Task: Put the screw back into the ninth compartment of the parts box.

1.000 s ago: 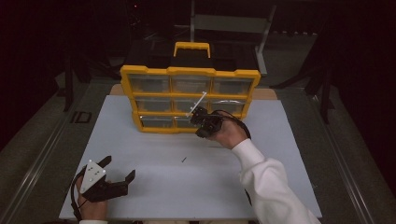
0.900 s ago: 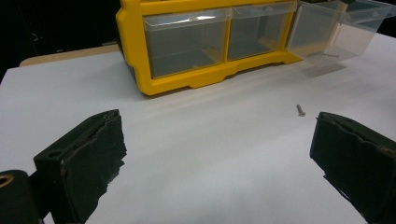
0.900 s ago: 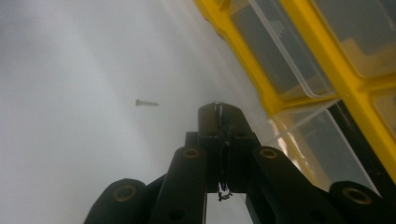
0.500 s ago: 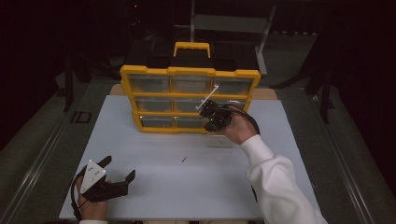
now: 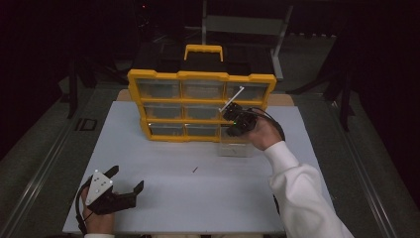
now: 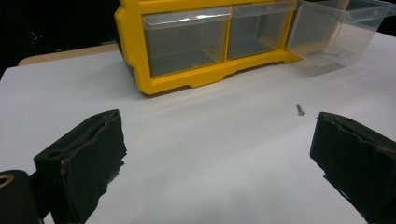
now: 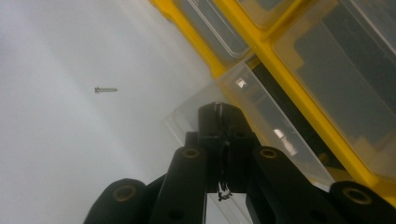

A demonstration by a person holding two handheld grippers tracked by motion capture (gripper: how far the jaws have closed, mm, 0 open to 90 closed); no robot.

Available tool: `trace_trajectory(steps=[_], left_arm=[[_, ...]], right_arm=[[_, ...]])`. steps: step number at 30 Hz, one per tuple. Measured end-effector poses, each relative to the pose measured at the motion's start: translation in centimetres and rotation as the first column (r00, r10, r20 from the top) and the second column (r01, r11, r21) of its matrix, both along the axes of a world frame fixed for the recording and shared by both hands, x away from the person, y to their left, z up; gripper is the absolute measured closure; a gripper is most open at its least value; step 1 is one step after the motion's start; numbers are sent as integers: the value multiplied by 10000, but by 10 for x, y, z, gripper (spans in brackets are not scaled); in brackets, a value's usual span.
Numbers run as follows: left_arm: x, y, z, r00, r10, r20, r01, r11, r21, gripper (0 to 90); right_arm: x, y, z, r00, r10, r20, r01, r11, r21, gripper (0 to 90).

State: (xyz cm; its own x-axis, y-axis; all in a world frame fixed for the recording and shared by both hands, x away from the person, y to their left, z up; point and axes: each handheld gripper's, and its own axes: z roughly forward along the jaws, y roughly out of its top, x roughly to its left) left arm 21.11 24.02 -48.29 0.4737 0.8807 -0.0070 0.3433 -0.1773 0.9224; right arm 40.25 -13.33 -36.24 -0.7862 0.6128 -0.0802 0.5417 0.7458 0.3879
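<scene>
While one screw (image 5: 195,169) lies loose — one drawer (image 5: 236,147) sits out.

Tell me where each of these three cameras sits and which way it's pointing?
High view: above the person's side, looking forward and down on the white table; both hands, left gripper and right gripper show.
Left gripper view: rides the left gripper, low over the table, facing the yellow organizer; open jaws show.
Right gripper view: rides the right gripper, tilted, over the pulled-out clear drawer; shut jaws show.
Shared: all three show the organizer and the loose screw.
</scene>
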Motion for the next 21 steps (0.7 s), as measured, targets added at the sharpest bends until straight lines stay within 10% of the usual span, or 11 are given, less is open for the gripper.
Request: trace_trajectory(steps=[21], left_arm=[[0,0,0,10000,25,-10,-25,10000,-14,33]], right_arm=[[5,-28,4,9981,-612,90,613,9981,-72,876]])
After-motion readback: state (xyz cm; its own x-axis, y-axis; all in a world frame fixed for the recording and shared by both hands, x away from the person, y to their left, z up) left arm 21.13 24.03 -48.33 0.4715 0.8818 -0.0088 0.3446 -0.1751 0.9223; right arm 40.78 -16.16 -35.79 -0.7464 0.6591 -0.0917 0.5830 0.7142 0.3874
